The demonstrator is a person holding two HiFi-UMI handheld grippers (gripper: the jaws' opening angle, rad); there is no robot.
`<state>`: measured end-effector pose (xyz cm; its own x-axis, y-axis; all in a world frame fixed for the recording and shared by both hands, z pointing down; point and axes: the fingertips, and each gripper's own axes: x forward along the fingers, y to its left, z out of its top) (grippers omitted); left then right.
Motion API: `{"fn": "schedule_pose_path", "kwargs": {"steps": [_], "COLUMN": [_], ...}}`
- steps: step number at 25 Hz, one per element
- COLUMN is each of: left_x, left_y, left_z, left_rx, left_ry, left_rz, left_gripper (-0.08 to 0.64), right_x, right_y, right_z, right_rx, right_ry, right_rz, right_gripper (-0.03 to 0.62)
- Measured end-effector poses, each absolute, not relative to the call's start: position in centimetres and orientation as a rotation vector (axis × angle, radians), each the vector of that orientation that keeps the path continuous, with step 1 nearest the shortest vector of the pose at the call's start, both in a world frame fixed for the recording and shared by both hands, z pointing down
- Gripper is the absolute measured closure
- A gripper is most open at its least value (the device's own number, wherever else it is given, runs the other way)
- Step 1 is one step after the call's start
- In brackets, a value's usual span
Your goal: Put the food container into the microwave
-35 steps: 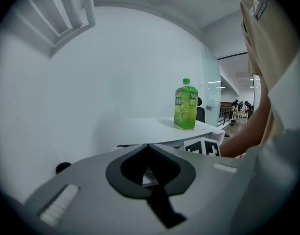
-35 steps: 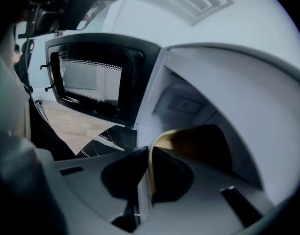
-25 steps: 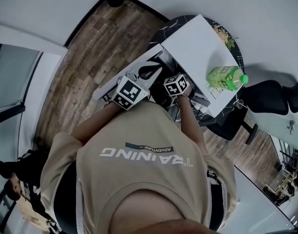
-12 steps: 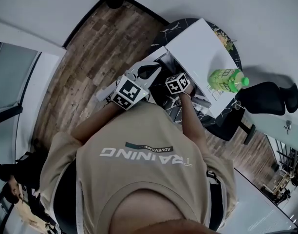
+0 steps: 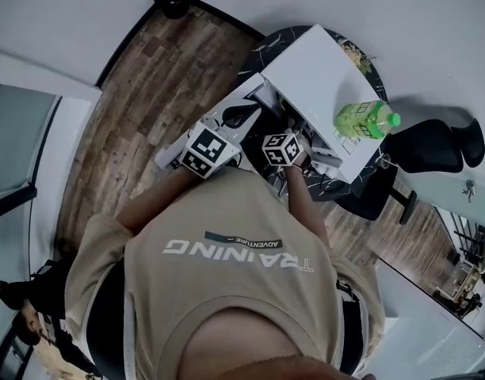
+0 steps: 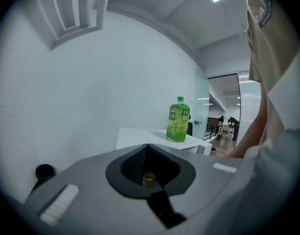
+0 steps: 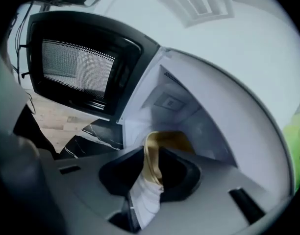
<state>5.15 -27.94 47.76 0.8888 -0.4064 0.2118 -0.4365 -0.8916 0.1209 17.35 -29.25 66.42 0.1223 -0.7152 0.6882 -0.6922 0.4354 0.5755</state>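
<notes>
Pinching the food container (image 7: 168, 140) by its thin rim just before the open microwave (image 7: 191, 109), the right gripper (image 7: 151, 173) is risking a tilt or slip on the way in, while the left gripper (image 6: 149, 174) is hanging closed on nothing.

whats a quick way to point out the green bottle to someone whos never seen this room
Start at the white microwave sitting with its door open on the dark marbled table. The bottle stands upright on the microwave's flat top, towards one end. It is clear plastic full of bright green drink with a green cap, the only vivid green thing in view.
</notes>
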Motion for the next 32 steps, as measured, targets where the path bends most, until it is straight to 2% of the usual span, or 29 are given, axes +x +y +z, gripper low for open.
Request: {"fn": "schedule_pose_path", "kwargs": {"steps": [12, 21, 28, 32], "left_x": [6.8, 8.3, 10.0, 10.1], "left_y": [-26.0, -23.3, -22.7, -22.4], "left_z": [48.7, 50.2, 51.7, 50.1], "left_rx": [2.911, 2.919, 3.053, 3.114], "left_ry": [-0.488, -0.302, -0.288, -0.364], "left_rz": [0.311, 0.342, 0.4, 0.42], "left_gripper": [0.551, 0.551, 0.551, 0.551], "right_x": [17.8, 18.2, 19.3, 19.0], "right_y": [-23.3, -17.6, -16.2, -15.6], "right_z": [64.4, 64.9, 62.1, 60.1], "right_rx": [1.431, 1.59, 1.919, 1.917], "right_ry": [-1.637, -1.649, -1.752, -1.893], "right_rz": [0.169, 0.415, 0.629, 0.575], "right_gripper": [0.535, 0.575, 0.58, 0.58]}}
